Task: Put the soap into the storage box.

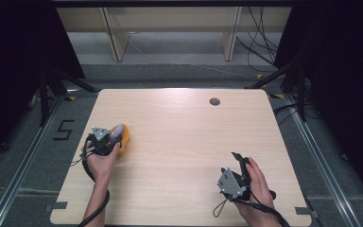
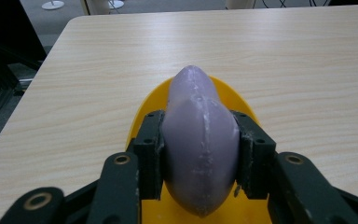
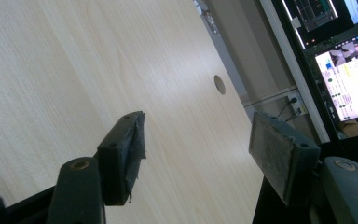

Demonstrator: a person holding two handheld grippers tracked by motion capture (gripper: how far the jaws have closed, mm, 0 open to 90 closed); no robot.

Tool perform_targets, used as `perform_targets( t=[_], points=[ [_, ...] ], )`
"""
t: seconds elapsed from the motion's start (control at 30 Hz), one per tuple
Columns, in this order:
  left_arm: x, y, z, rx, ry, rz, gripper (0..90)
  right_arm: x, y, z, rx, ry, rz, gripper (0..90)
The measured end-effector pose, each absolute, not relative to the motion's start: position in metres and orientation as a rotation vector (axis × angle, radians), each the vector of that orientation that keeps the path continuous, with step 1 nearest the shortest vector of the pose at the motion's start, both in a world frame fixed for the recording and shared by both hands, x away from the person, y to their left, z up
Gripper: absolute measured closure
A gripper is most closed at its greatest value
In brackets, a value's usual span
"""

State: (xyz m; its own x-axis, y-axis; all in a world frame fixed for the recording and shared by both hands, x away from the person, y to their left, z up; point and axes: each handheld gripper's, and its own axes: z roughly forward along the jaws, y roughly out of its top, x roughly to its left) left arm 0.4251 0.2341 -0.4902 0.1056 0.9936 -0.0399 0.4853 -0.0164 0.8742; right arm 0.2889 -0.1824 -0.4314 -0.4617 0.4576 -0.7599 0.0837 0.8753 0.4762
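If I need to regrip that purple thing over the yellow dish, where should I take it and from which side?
Grip the purple thing across its widest middle, as the left gripper does now: one pad on each flank, either side of the raised seam. Come in along its long axis from the person's side, above the yellow dish. Both ends taper to points, so jaws there would likely slip.

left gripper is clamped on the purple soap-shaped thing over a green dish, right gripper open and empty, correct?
Not quite: the dish is yellow, not green, as the left gripper view shows. The left gripper does clamp the purple thing, and the right gripper is open and empty.
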Motion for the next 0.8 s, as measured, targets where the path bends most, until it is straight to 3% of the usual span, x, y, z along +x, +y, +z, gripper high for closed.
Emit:
perform_targets(
  t=[0.53,0.8],
  points=[
    [0.425,0.233,-0.486,1.690,1.540,0.774,57.0,0.288,-0.181,-0.433,0.422,2.021,0.472,36.5],
    [0.415,0.234,-0.470,1.602,1.520,0.791,46.7,0.288,-0.181,-0.433,0.418,2.026,0.473,36.4]
  ],
)
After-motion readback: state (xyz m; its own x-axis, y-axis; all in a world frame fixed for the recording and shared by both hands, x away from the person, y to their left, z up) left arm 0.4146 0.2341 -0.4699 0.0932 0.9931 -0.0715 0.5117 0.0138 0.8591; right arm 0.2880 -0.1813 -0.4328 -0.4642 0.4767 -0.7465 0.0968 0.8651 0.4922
